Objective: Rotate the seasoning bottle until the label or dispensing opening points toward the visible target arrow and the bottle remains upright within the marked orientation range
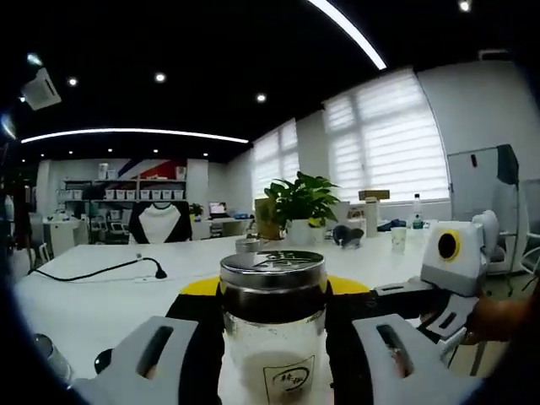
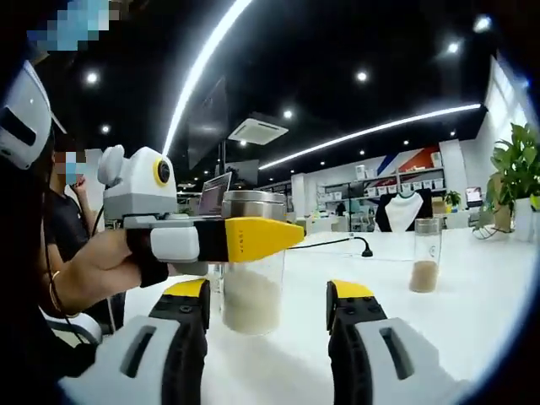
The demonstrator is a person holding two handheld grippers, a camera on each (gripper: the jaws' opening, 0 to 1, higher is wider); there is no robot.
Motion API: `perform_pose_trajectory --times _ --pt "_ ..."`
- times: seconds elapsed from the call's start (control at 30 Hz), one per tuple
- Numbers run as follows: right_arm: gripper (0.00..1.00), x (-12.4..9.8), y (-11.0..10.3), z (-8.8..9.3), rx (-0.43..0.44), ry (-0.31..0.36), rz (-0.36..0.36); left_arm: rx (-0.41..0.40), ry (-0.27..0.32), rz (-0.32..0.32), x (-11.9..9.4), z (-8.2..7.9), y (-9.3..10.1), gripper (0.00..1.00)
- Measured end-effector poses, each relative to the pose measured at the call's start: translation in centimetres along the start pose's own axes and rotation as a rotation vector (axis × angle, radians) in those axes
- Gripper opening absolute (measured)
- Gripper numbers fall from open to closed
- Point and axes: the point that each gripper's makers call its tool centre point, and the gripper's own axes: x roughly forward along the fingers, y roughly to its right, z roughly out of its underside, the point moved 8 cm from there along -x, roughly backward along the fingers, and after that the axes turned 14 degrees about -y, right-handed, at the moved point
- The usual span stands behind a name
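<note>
Currently we see the seasoning bottle (image 1: pixel 273 325) standing upright on the white table (image 1: pixel 93 308), dead centre between the left gripper (image 1: pixel 272 359) jaws in the left gripper view. Clear glass body, white granules inside, shiny metal lid (image 1: pixel 272 272), label with a square logo facing this camera. Left jaws stand apart on either side of the bottle; whether the pads touch the glass, we cannot tell.

From the right gripper view, the same bottle (image 2: pixel 251 268) sits just ahead of the right gripper (image 2: pixel 266 325), whose yellow-tipped black jaws are spread wide and clear of it. The left gripper (image 2: pixel 221 240) enters from the left there, held in a person's hand (image 2: pixel 97 272), its yellow-tipped jaw lying across the front of the bottle's upper part.

In the left gripper view the right gripper (image 1: pixel 439 291) sits at the right edge, low by the table, beside the bottle.

Other items: a second, smaller glass jar (image 2: pixel 426 255) with brown powder stands well apart on the table to the right in the right gripper view. A black cable (image 1: pixel 101 272) runs across the table behind the bottle. A potted plant (image 1: pixel 300 205) stands farther back, with window blinds behind it.
</note>
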Motion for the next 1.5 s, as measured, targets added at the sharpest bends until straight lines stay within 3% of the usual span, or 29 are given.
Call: perform_pose_trajectory --times 0.77,1.07,1.27,1.5 --pt "0.55 -1.4 1.2 0.6 -0.010 -0.050 0.056 -0.065 0.017 -0.085 1.0 2.1 -1.2 0.47" --pt "0.55 -1.6 1.3 0.6 -0.006 -0.064 0.066 -0.070 0.025 -0.132 1.7 3.1 -1.5 0.47" --pt "0.55 -1.7 1.4 0.5 -0.001 -0.062 0.069 -0.050 0.050 -0.208 1.5 3.5 -1.5 0.47" --pt "0.55 -1.8 1.5 0.5 -0.002 -0.065 0.073 -0.048 0.045 -0.213 2.0 3.6 -1.6 0.47"
